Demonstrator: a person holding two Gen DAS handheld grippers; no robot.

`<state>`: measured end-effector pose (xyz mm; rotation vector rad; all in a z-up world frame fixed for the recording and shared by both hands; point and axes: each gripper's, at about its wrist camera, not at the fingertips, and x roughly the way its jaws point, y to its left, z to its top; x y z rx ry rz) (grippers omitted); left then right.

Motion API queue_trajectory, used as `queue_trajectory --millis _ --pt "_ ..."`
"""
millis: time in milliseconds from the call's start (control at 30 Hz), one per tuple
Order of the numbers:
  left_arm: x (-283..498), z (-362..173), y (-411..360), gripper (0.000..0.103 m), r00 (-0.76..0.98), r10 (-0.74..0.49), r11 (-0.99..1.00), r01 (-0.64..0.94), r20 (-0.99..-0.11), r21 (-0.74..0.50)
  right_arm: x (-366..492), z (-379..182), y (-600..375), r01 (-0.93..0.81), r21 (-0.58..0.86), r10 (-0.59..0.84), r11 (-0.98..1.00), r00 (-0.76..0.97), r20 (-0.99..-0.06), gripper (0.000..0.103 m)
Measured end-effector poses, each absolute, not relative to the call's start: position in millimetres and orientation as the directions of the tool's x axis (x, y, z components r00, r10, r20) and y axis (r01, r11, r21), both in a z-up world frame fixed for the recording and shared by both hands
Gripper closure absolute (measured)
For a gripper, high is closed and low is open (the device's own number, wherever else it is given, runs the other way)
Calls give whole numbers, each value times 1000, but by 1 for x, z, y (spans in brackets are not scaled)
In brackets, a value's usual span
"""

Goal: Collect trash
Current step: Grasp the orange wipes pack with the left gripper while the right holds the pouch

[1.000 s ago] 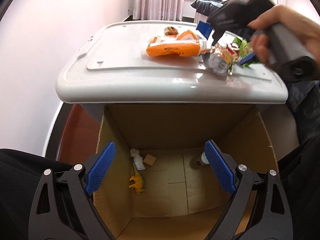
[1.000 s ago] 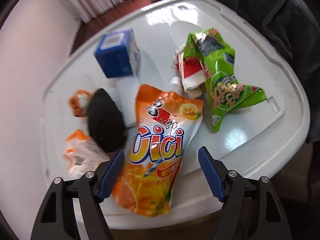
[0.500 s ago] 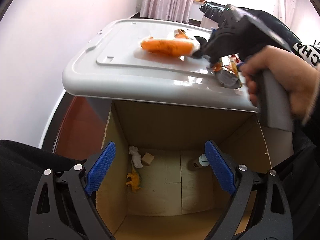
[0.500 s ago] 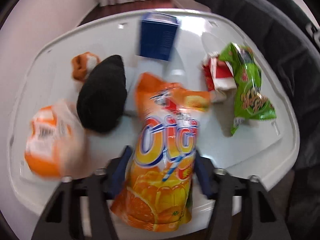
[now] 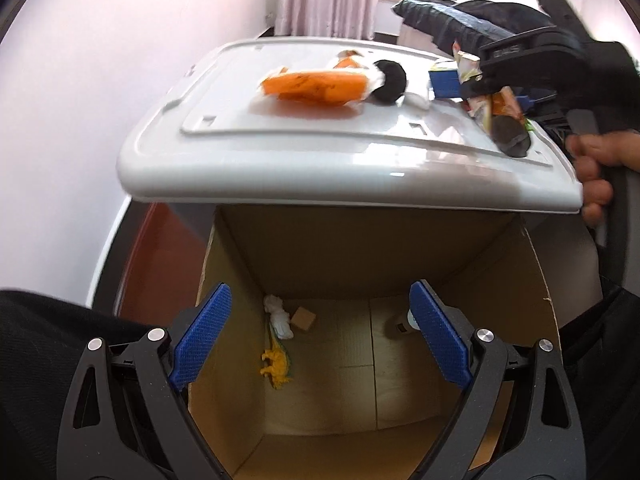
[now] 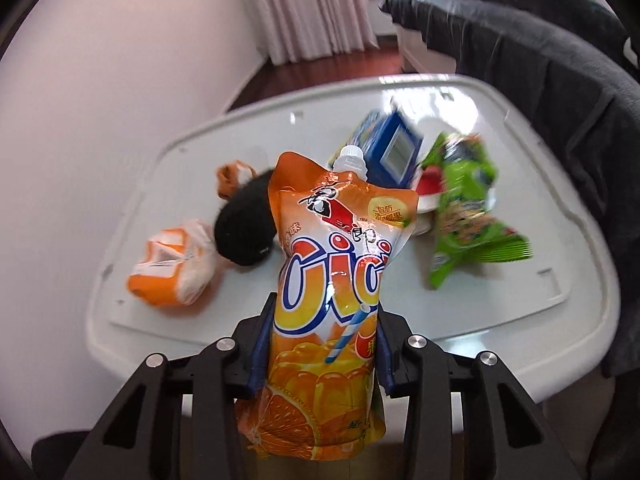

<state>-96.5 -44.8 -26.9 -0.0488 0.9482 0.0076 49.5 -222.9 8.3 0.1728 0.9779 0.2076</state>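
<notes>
My right gripper (image 6: 324, 356) is shut on an orange jelly-drink pouch (image 6: 340, 280) with a white cap and holds it lifted above the white lid (image 6: 132, 312). On the lid lie an orange-and-white wrapper (image 6: 172, 264), a black soft object (image 6: 248, 228), a blue carton (image 6: 392, 148) and a green snack bag (image 6: 464, 216). My left gripper (image 5: 320, 344) is open and empty over an open cardboard box (image 5: 248, 248). The right gripper shows in the left wrist view (image 5: 516, 88) at the lid's right side.
In the box lie a white crumpled tissue (image 5: 280, 316), a small brown cube (image 5: 303, 319), a yellow toy dinosaur (image 5: 275, 364) and a small bottle (image 5: 404, 320). A dark jacket (image 6: 540, 60) lies behind the lid. A white wall is on the left.
My right gripper closed on the orange pouch and lifted it off the lid. The left gripper stayed open over the box.
</notes>
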Motion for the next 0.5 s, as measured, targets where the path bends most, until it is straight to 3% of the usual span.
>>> queue_trajectory --millis 167,500 --pt "-89 -11 -64 15 629 -7 999 45 -777 28 9 25 -272 -153 252 291 956 625 -725 62" --pt "-3 17 -83 15 677 19 996 54 -736 76 -20 15 -349 -17 362 273 932 691 -669 61"
